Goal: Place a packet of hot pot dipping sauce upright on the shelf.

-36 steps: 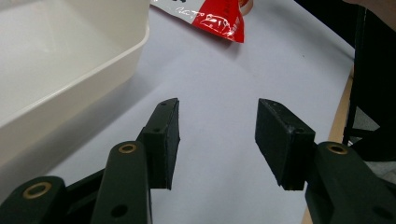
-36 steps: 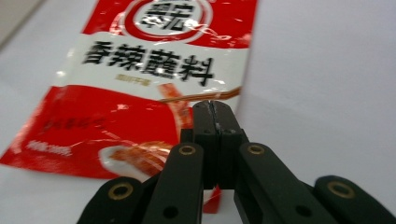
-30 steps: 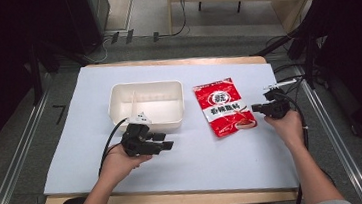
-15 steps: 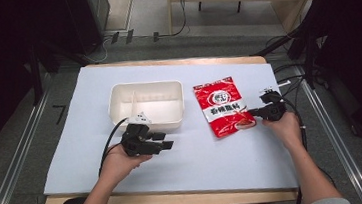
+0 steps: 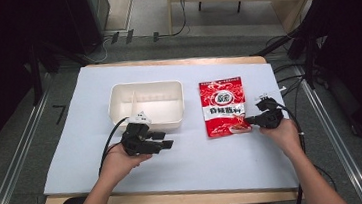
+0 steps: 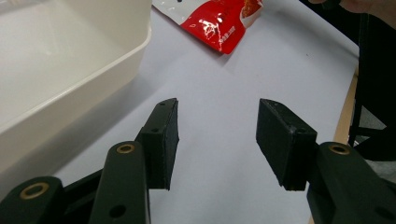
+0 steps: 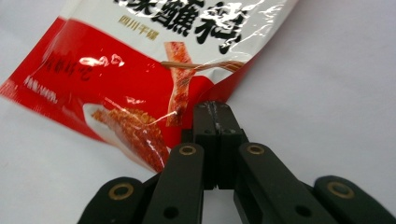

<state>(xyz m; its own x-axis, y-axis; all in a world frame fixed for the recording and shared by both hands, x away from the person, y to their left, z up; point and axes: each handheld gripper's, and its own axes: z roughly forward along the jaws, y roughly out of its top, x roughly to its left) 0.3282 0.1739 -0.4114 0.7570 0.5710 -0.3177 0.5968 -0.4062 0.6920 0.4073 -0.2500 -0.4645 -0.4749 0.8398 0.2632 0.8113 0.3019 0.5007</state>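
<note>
Packet (image 5: 223, 106) lies flat on the white mat (image 5: 72, 142), just right of the tray (image 5: 146, 104). Right gripper (image 7: 215, 108) is pinched tight on the packet's near right corner, jaws pressed together with the foil edge between them. Left gripper (image 6: 217, 140) rests on the mat just in front of the tray, jaws spread wide, nothing between them. The two grippers are well apart.

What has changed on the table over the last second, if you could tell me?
The right gripper moved down and in toward the red snack packet and now has its jaws closed at the packet's near right corner. The left gripper stayed open above the table beside the white tray; packet and tray lie where they were.
</note>
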